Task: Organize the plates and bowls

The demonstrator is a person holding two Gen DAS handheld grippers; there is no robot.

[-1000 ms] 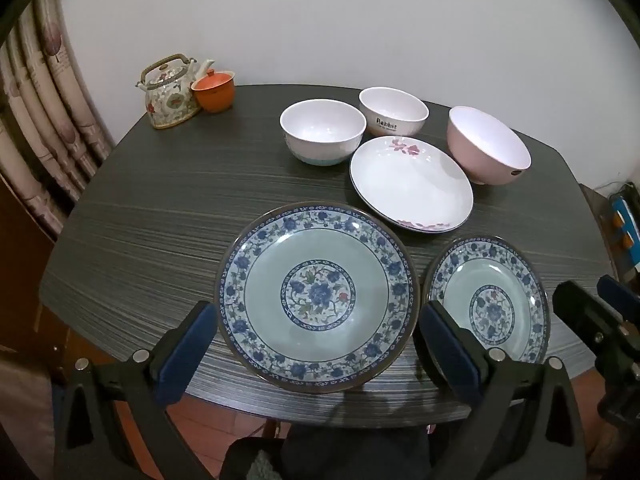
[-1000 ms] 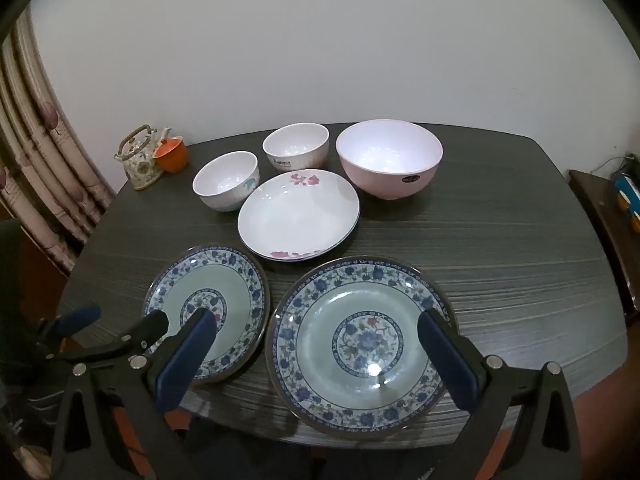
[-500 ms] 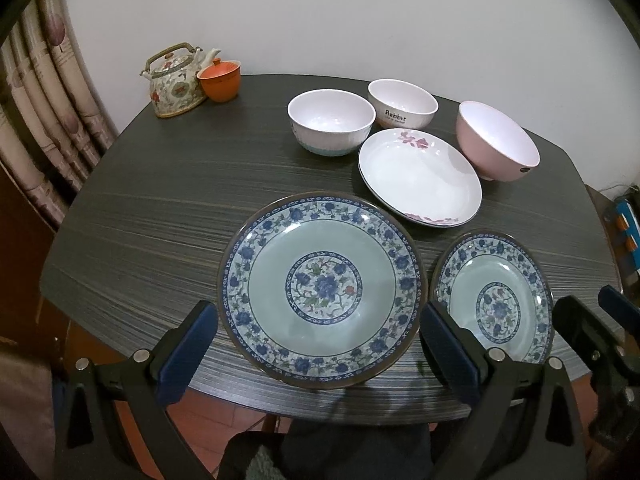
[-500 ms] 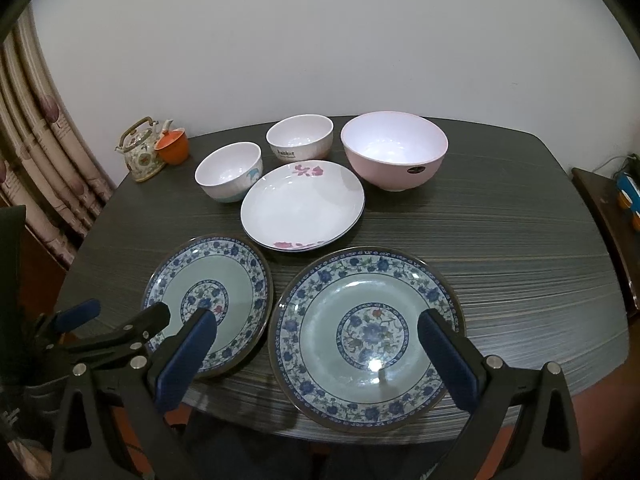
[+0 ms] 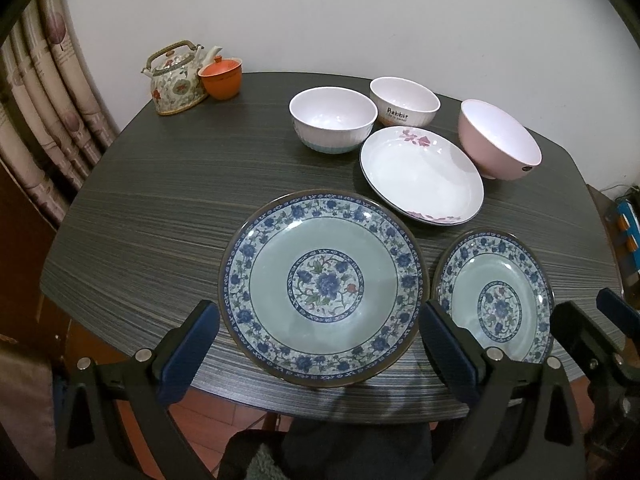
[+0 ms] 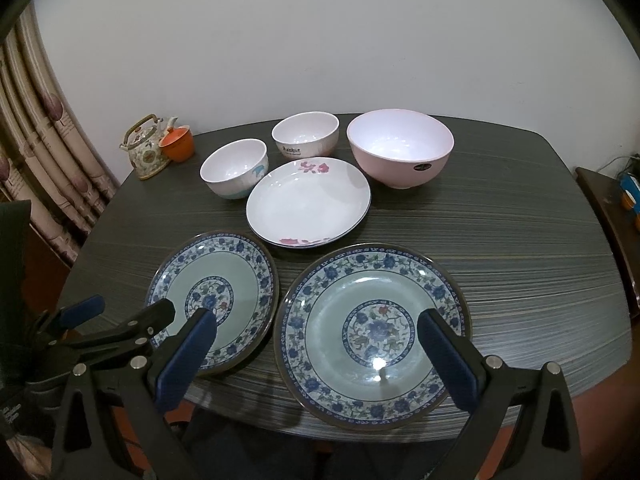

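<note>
**Two blue plates lie just ahead of two open grippers**

The left gripper (image 5: 320, 344) hangs over the near edge of the dark table (image 5: 160, 208), its jaws spread wide and holding nothing. One blue-flowered plate (image 5: 323, 285) lies flat directly ahead of it, wider than the gap between the jaws. The right gripper (image 6: 316, 354) is also released and empty, and the other blue-flowered plate (image 6: 372, 334) lies right in front of it. So each hand has its own plate nearest.

Further away, well apart from both grippers, stand the white plate with pink flowers (image 6: 308, 202), the pink bowl (image 6: 400, 152), the "Rabbit" bowl (image 6: 306, 136) and the white ribbed bowl (image 6: 234, 168). I judge that nothing is stacked yet.
</note>
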